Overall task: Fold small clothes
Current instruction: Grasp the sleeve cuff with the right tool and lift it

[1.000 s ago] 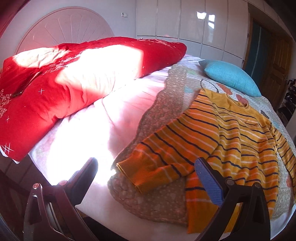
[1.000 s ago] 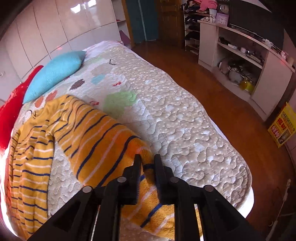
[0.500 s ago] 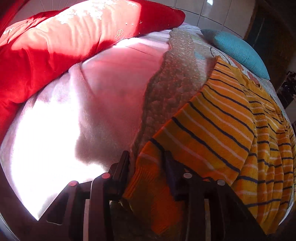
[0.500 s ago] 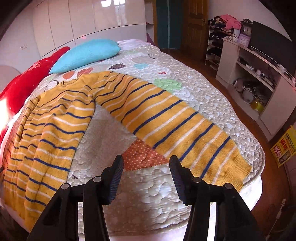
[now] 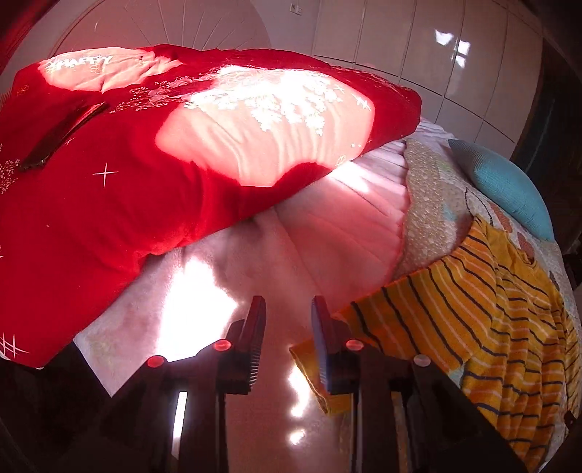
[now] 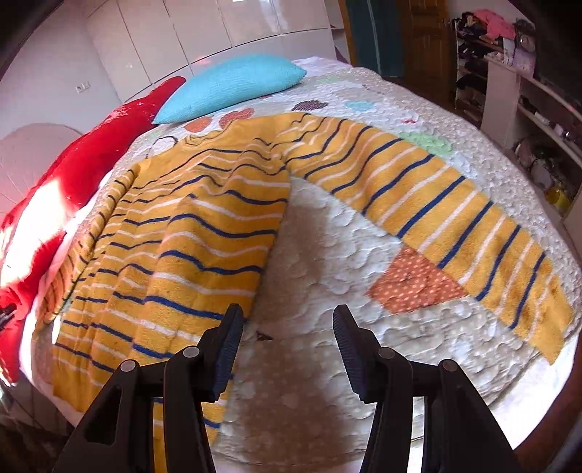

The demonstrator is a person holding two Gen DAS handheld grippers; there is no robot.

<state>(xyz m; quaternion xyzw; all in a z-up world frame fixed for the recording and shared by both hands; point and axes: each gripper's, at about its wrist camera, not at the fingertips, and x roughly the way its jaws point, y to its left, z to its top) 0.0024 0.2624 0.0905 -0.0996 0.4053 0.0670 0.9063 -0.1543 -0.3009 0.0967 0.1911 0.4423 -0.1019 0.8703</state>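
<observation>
Across the bed's quilt a yellow striped sweater lies flat, its body running toward the near edge and its neck toward the blue pillow at the far side. One sleeve stretches out over the quilt to the right edge, its cuff near the bed's corner. The other sleeve reaches the opposite edge, where its cuff hangs over beside the pink sheet.

The right gripper hovers above the near edge with its fingers wide apart and nothing between them; its left finger sits over the sweater's hem side, while bare quilt shows in the gap. The left gripper is at the sheet's edge, fingers parted by a narrow gap and empty; its right finger is just beside the hanging cuff, though whether they touch cannot be told.

A red duvet is heaped on the far part of the sheet, sunlit in patches. White wardrobe doors stand behind the bed, and open shelves line the wall on the right.
</observation>
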